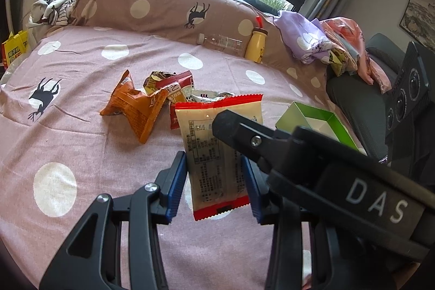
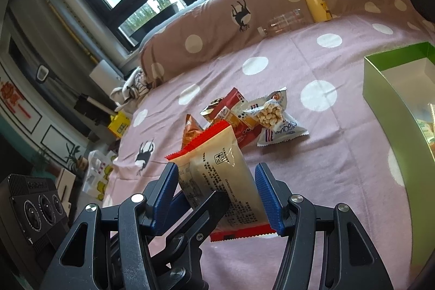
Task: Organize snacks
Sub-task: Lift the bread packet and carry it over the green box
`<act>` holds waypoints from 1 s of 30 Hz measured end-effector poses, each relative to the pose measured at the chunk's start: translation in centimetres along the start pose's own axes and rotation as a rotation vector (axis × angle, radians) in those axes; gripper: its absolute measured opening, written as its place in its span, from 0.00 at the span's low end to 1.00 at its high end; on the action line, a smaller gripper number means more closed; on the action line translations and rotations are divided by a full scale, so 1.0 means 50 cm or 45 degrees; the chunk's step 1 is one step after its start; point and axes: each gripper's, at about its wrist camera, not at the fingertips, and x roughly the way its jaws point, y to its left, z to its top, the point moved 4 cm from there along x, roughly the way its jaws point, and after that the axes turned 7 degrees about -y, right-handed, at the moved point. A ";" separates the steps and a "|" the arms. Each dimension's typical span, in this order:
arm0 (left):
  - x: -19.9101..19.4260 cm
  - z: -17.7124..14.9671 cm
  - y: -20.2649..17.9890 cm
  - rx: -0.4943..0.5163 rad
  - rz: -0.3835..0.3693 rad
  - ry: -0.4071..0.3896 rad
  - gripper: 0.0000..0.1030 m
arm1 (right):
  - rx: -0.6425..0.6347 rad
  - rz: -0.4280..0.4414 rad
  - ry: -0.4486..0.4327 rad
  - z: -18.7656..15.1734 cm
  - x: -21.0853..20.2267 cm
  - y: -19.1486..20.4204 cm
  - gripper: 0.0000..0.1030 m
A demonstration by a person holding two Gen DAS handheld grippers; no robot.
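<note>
A beige snack packet with red ends is held above the pink dotted bedsheet, also seen in the right wrist view. My left gripper has its blue pads on both sides of the packet and is shut on it. My right gripper also has its pads around the same packet, pressing its sides. A pile of snacks lies beyond: an orange packet, a red packet and a white packet of round puffs. A green open box sits to the right.
A yellow bottle and a clear plastic bottle lie against the brown bolster pillow. Folded clothes are at the far right. A yellow bag sits off the bed's left edge.
</note>
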 end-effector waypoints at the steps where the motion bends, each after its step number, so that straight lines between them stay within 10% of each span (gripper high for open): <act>1: -0.001 0.001 -0.001 0.001 -0.002 -0.003 0.39 | -0.001 0.000 -0.001 0.001 0.000 0.000 0.60; 30: -0.026 0.019 -0.031 0.058 -0.056 -0.087 0.39 | -0.030 -0.013 -0.100 0.032 -0.040 0.006 0.60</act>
